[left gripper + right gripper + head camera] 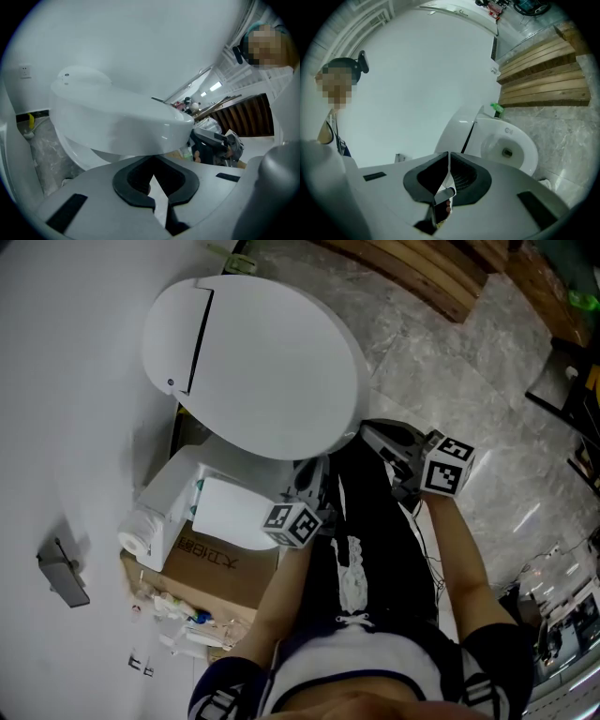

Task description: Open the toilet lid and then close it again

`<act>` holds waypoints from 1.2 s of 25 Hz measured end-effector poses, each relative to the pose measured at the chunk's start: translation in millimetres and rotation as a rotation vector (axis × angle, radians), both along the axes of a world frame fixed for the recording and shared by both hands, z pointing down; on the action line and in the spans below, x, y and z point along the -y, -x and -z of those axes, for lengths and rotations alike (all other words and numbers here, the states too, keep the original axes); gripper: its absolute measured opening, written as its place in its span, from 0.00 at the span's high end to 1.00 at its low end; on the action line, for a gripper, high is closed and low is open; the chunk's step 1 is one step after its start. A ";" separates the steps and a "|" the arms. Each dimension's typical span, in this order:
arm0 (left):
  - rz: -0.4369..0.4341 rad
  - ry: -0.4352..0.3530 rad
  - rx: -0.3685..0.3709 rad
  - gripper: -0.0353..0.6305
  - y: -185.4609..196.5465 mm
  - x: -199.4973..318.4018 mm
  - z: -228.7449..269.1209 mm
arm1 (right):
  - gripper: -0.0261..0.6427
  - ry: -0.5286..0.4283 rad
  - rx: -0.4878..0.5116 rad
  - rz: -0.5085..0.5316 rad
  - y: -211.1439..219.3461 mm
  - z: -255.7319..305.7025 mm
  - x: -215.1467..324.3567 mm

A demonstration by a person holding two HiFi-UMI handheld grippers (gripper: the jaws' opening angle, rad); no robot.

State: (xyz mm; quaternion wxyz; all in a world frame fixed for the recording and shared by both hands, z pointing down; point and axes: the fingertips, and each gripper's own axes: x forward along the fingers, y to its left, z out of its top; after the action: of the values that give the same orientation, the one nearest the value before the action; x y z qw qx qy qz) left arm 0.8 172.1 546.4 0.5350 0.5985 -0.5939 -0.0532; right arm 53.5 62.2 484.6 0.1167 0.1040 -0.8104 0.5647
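The white toilet stands against the wall, and its oval lid (258, 362) fills the upper head view. My left gripper (317, 470) is at the lid's front edge. In the left gripper view its jaws (152, 174) are shut with nothing between them, just below the lid's front rim (180, 125); contact cannot be told. The bowl (77, 152) shows under the lid. My right gripper (367, 434) sits at the lid's front right edge. In the right gripper view its jaws (448, 154) are shut and empty, with the toilet (506, 147) beyond them to the right.
Left of the toilet are a cardboard box (211, 568), a toilet paper roll (139, 535) and small bottles on the floor. Wooden steps (422, 268) lie behind on the marble floor (469, 362). A grey fixture (64, 573) hangs on the wall. The person's legs are right behind the grippers.
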 end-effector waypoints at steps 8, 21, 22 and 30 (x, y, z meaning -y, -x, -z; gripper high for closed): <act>0.060 -0.091 0.039 0.94 23.9 3.3 40.8 | 0.93 -0.022 0.060 0.041 24.5 38.7 4.6; 0.169 -0.140 0.060 0.94 44.5 11.0 73.2 | 0.85 0.053 0.041 0.051 44.0 77.6 10.3; 0.182 -0.143 0.064 0.94 46.2 11.2 75.3 | 0.84 0.066 0.028 0.052 43.9 74.6 11.7; 0.294 -0.187 0.124 0.94 72.8 18.8 104.2 | 0.81 0.048 0.116 0.157 91.9 103.4 19.7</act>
State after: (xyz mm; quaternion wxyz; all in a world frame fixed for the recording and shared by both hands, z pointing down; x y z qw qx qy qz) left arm -72.0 153.3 442.2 0.4258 0.5546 -0.6993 -0.1485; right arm -38.4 42.5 381.3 0.1159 0.0045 -0.8075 0.5783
